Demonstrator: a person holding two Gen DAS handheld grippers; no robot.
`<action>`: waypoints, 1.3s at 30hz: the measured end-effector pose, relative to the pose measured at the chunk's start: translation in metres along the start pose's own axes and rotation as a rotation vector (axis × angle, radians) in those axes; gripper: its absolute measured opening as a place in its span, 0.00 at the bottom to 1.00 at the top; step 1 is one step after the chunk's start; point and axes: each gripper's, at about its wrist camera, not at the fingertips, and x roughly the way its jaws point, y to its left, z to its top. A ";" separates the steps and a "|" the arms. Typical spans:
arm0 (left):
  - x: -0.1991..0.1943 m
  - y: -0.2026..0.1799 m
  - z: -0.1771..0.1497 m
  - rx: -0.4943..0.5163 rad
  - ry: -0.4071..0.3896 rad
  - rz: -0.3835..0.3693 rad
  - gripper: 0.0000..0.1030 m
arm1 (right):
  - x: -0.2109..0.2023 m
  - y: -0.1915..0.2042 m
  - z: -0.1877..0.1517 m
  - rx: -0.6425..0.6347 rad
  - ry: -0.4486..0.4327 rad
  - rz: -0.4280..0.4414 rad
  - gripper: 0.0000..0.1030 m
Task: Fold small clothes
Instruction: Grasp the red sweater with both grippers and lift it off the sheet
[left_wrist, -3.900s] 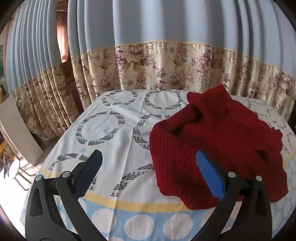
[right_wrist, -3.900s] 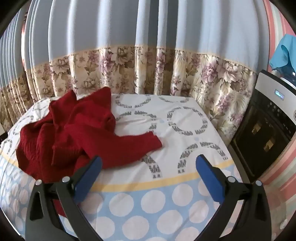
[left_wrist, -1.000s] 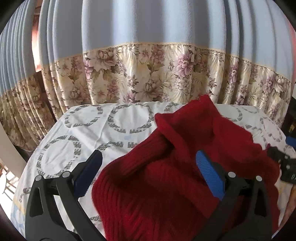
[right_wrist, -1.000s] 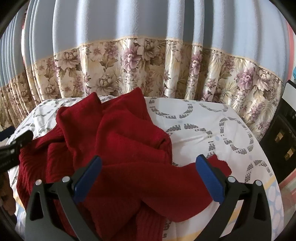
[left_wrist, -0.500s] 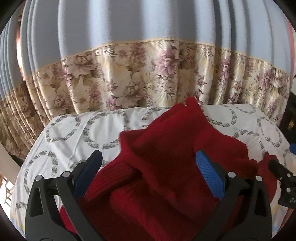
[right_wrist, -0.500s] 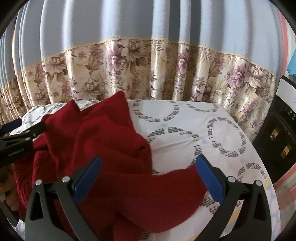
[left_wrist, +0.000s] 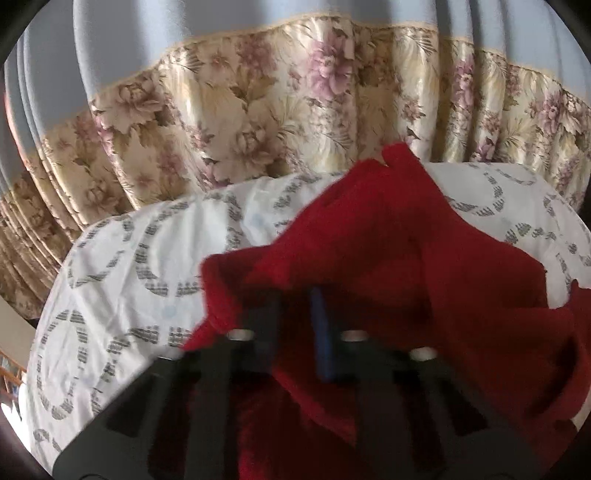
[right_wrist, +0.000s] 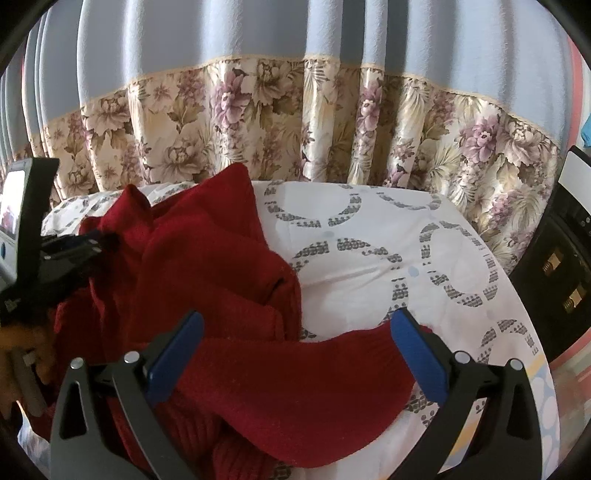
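A dark red knitted sweater (left_wrist: 424, 258) lies crumpled on a round table with a white circle-patterned cloth (left_wrist: 122, 266). My left gripper (left_wrist: 295, 325) is shut on a fold of the sweater's left part; it also shows in the right wrist view (right_wrist: 74, 243), gripping the sweater's left edge. In the right wrist view the sweater (right_wrist: 207, 258) fills the left half, and one sleeve (right_wrist: 306, 373) stretches right across the cloth (right_wrist: 424, 251). My right gripper (right_wrist: 295, 354) is open, its blue pads either side of that sleeve, just above it.
Blue curtains with a floral band (right_wrist: 295, 122) hang close behind the table. A dark appliance (right_wrist: 565, 254) stands at the table's right side. The cloth's right half (right_wrist: 369, 236) holds nothing but its printed pattern.
My left gripper has closed on the sweater's fold. My right gripper moved forward and lower over the sleeve, staying open.
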 end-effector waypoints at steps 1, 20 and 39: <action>-0.004 0.005 0.000 -0.010 -0.012 -0.018 0.03 | 0.001 0.000 0.000 -0.002 0.002 0.000 0.99; -0.029 0.119 -0.001 -0.154 -0.070 0.093 0.01 | 0.022 0.036 0.022 -0.050 0.030 0.150 0.99; -0.015 0.156 0.006 -0.233 -0.077 0.090 0.01 | 0.105 0.069 0.068 -0.078 0.179 0.062 0.17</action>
